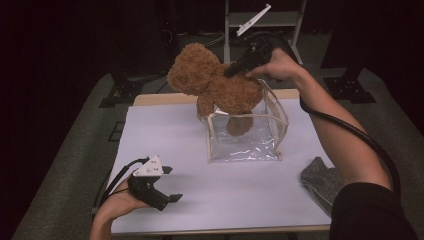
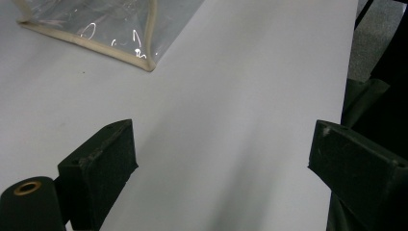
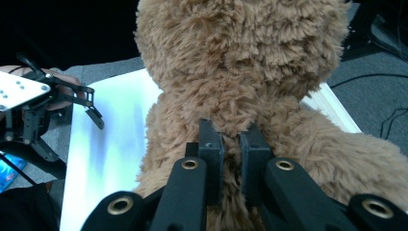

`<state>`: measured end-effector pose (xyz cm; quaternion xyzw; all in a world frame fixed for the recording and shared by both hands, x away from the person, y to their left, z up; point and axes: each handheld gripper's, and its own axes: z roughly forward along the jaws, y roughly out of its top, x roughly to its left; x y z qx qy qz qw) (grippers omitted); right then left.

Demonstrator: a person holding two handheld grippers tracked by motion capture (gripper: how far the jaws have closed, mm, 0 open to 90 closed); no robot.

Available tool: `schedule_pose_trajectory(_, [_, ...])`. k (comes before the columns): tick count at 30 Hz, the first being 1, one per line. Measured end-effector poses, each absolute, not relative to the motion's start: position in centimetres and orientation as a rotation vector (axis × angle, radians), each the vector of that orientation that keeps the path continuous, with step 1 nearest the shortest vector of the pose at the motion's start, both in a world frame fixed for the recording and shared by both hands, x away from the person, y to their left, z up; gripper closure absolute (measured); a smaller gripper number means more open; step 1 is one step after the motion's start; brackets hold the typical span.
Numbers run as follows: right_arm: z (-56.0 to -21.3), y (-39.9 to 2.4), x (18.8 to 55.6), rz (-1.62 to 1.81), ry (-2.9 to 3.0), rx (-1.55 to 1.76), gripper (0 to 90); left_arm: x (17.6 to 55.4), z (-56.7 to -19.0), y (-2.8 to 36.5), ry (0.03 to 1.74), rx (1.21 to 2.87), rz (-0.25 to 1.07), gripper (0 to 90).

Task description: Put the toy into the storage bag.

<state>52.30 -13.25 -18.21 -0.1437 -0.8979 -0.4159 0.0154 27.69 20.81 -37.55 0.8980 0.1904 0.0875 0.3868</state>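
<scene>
A brown teddy bear (image 1: 212, 82) hangs over a clear plastic bag (image 1: 245, 135) with cream piping, one leg down inside its open top. My right gripper (image 1: 231, 71) is shut on the fur of the bear's back; in the right gripper view its jaws (image 3: 232, 144) pinch a fold of the plush bear (image 3: 240, 62). My left gripper (image 1: 170, 184) rests low at the table's front left, open and holding nothing. In the left gripper view its pads (image 2: 110, 154) stand wide apart over the bare white table (image 2: 231, 110), with the bag's corner (image 2: 144, 57) ahead.
A grey cloth (image 1: 320, 180) lies at the table's right edge beside the person's right arm. The white table (image 1: 165, 135) is ringed by dark floor, with stand legs and a metal shelf frame (image 1: 265, 20) behind. A black cable trails from the right gripper.
</scene>
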Motion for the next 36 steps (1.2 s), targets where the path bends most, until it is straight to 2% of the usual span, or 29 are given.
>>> schedule_pose_trajectory(12, [-21.8, -16.7, 53.1, -1.283, -2.760, -0.550, 82.9, 27.6, -37.6, 20.6, 0.481, 2.288, 0.219, 8.1])
schedule_pose_trajectory(23, [-25.6, -16.4, 52.3, -1.125, -2.817, -0.518, 82.9, 27.5, -37.8, 20.7, 0.490, 2.292, 0.210, 8.2])
schedule_pose_trajectory(36, [-27.9, -16.9, 51.3, -0.977, -2.882, -0.542, 79.8, 27.2, -37.7, 20.6, 0.487, 2.291, 0.212, 8.1])
